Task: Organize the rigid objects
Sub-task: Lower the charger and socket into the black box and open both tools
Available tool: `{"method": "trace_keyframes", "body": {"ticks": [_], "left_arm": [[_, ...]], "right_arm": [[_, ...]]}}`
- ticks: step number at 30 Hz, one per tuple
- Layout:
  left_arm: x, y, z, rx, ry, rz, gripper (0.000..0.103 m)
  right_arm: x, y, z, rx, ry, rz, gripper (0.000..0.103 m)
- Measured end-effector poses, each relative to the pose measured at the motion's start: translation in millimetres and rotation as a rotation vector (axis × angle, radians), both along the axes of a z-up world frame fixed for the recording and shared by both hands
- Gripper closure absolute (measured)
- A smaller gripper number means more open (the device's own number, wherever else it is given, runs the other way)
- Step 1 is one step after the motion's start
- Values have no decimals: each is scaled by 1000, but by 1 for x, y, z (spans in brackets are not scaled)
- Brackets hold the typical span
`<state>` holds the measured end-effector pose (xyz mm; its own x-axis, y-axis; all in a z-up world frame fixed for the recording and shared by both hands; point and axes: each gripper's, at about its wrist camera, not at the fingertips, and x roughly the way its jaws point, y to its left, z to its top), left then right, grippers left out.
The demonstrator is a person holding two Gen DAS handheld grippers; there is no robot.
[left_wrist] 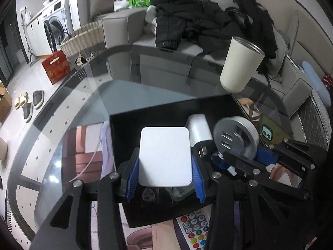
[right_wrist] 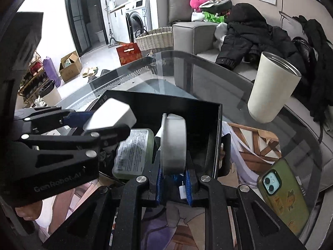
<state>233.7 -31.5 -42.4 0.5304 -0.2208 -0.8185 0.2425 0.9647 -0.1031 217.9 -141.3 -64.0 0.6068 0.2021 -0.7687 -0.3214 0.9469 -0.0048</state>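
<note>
Left wrist view: the left gripper (left_wrist: 165, 175) pinches a white rounded-rectangular block (left_wrist: 165, 156) between its blue pads (left_wrist: 132, 179), holding it over the near part of a black open box (left_wrist: 149, 114) on a glass table (left_wrist: 83, 95). Inside the box, just right of the block, lies a white plug adapter (left_wrist: 198, 130). Right of that, the right gripper (left_wrist: 239, 156) clamps a round grey tin (left_wrist: 237, 137) on edge, its slotted face turned toward this camera. A cream tumbler (left_wrist: 241, 64) stands on the glass beyond the box's far right corner. A remote with coloured buttons (left_wrist: 195, 227) lies near, below the box. Right wrist view: the right gripper (right_wrist: 173, 183) pinches the tin (right_wrist: 173, 143) by its flat faces, over the box (right_wrist: 187, 106). A green labelled container (right_wrist: 133, 152) lies just left of the tin, under the left gripper (right_wrist: 87, 123) and its block (right_wrist: 110, 114). A phone in a green case (right_wrist: 283, 195) rests on the table at the right, outside the box. The tumbler (right_wrist: 272, 87) stands far right.
</note>
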Motion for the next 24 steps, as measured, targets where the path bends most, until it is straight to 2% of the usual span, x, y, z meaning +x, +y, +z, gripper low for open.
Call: {"method": "trace_keyframes", "body": {"ticks": [3,16,19,24], "left_arm": [[2,-2,-5,9,27,-2,60],[2,0,-6,13,27,-14,59],[0,2,-4,10,14,-5,53],[-2,4,-1,-2,-1,-8,51]], "right_arm": [[0,0,-2,6,9,-2,86],[1,0,-2,12,15,-4,86],[3,0,-3,12,16,-4,86],[0,0,-6,12,20,-10,84]]}}
